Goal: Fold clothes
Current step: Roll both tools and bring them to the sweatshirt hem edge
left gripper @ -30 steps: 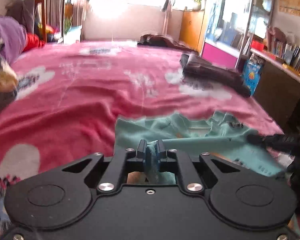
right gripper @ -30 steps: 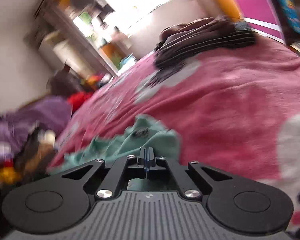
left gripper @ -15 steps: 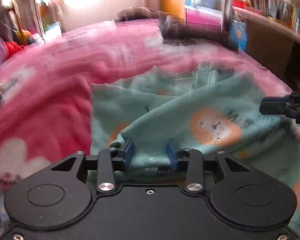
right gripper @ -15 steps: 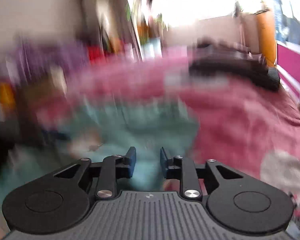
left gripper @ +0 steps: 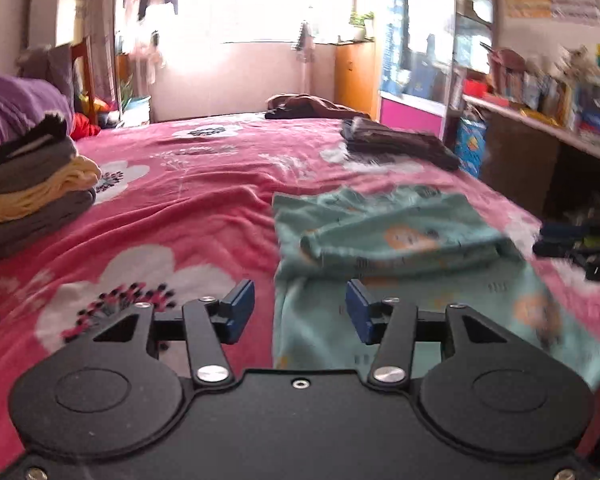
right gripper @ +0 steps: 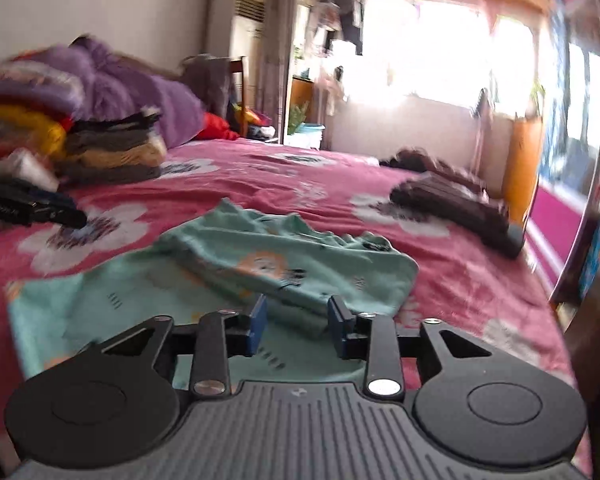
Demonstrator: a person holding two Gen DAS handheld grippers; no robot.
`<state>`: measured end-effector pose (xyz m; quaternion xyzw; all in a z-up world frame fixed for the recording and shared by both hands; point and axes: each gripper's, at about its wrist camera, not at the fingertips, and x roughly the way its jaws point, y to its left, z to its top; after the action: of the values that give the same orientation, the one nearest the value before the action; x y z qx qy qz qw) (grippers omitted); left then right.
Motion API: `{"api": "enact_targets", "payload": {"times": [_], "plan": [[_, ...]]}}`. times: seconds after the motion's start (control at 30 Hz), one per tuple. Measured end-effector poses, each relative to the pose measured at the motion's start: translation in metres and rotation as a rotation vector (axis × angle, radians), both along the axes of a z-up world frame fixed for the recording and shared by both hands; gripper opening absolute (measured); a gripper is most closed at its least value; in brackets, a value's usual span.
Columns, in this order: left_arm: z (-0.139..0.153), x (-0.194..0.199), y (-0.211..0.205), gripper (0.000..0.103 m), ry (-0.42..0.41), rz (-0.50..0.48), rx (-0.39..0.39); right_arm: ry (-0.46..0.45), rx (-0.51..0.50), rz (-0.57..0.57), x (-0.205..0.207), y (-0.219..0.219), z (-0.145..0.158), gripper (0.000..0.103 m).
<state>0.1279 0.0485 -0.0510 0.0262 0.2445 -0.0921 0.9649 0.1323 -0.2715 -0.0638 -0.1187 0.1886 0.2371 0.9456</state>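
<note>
We see a pink flowered blanket (left gripper: 188, 184) covering the bed, shelves (left gripper: 540, 92) alongside. No writing is legible. Our left gripper (left gripper: 300, 312) and right gripper (right gripper: 296, 326) gape empty over the teal garment (left gripper: 400, 236), lying partly folded.

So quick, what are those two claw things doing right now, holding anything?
Left gripper: open, holding nothing, above the teal garment.
Right gripper: open, holding nothing.

Daylight from blown-out window (left gripper: 260, 4) at back; fisheye bending at edges; motion blur, worse right wrist view.
</note>
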Motion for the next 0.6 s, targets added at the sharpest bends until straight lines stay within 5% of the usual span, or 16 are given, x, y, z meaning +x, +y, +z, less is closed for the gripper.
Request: {"api": "enact_targets", "payload": {"times": [0.23,0.6], "plan": [[0.011,-0.047,-0.004,0.052,-0.126,-0.124,0.164,-0.054,-0.17,0.03,-0.073,0.018,0.004,0.036],[-0.028,-0.106,-0.03,0.055,-0.164,-0.379,0.572,-0.132,-0.541,0.09,-0.14,0.035,-0.029,0.047]]}}
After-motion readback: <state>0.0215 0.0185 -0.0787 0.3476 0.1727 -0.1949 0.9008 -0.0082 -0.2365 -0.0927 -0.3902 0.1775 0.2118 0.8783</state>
